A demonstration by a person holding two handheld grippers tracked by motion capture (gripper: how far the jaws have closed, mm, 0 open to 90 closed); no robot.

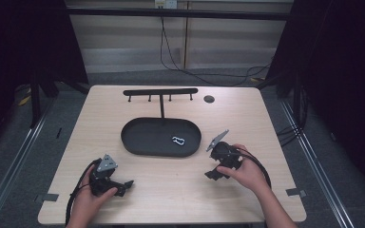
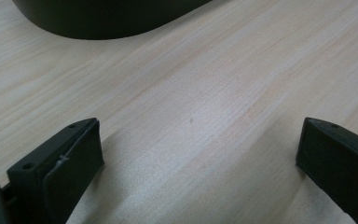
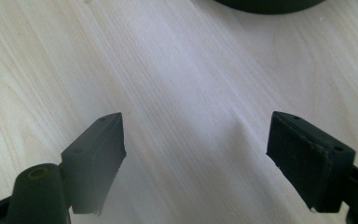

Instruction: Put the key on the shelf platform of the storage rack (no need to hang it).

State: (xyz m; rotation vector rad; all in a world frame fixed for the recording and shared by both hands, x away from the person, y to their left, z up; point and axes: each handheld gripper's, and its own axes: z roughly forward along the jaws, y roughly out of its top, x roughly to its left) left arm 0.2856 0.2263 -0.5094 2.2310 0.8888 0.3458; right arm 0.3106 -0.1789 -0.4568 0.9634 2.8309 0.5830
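Note:
A black oval tray lies at the middle of the light wooden table. In it, toward its right, rests a small white-outlined clip-like object. Behind the tray a black rack with several small hooks stands on a thin post. My left gripper is low over the table front left of the tray, jaws open, bare wood between them. My right gripper sits front right of the tray, open over bare wood. The tray's edge lies ahead of each gripper.
A dark round hole sits in the table at the back right of the rack. Grey tape marks lie near the front corners. Cables run along the floor behind the table.

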